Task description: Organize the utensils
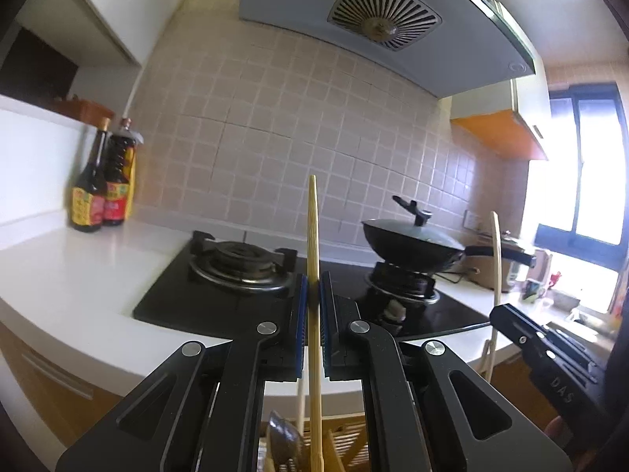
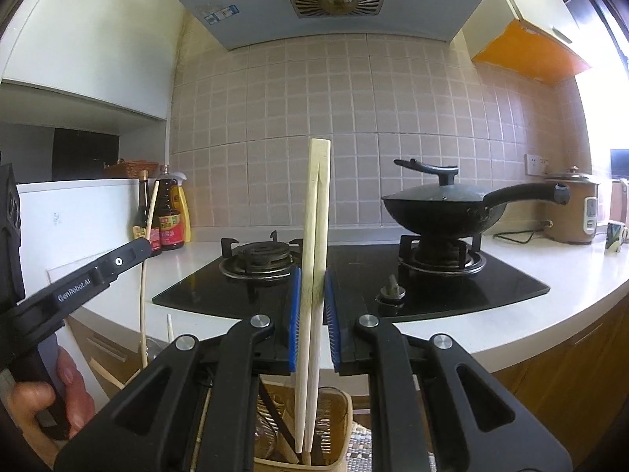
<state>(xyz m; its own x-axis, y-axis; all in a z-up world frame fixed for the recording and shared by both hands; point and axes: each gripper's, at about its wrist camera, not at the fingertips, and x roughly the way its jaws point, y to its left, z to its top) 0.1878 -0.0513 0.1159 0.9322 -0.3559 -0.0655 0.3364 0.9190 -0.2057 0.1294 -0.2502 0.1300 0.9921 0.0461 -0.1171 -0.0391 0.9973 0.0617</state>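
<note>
In the left wrist view my left gripper [image 1: 313, 289] is shut on a single bamboo chopstick [image 1: 312, 228] that stands upright. The chopstick's lower end reaches down beside a metal spoon [image 1: 281, 438] in a wooden utensil holder [image 1: 348, 438]. In the right wrist view my right gripper [image 2: 312, 289] is shut on a pair of pale chopsticks [image 2: 316, 204], also upright. Their tips hang in a woven utensil holder [image 2: 342, 428] below. Each gripper shows in the other's view: the right gripper [image 1: 507, 316] at the right, the left gripper [image 2: 133, 251] at the left with its chopstick [image 2: 151, 212].
A black gas hob [image 2: 354, 275] lies ahead on the white counter [image 1: 78, 275]. A lidded wok [image 2: 440, 204] sits on its right burner. Sauce bottles [image 1: 102, 188] stand at the back left, a rice cooker [image 2: 572, 208] at the far right. A hand [image 2: 67, 389] grips the left tool.
</note>
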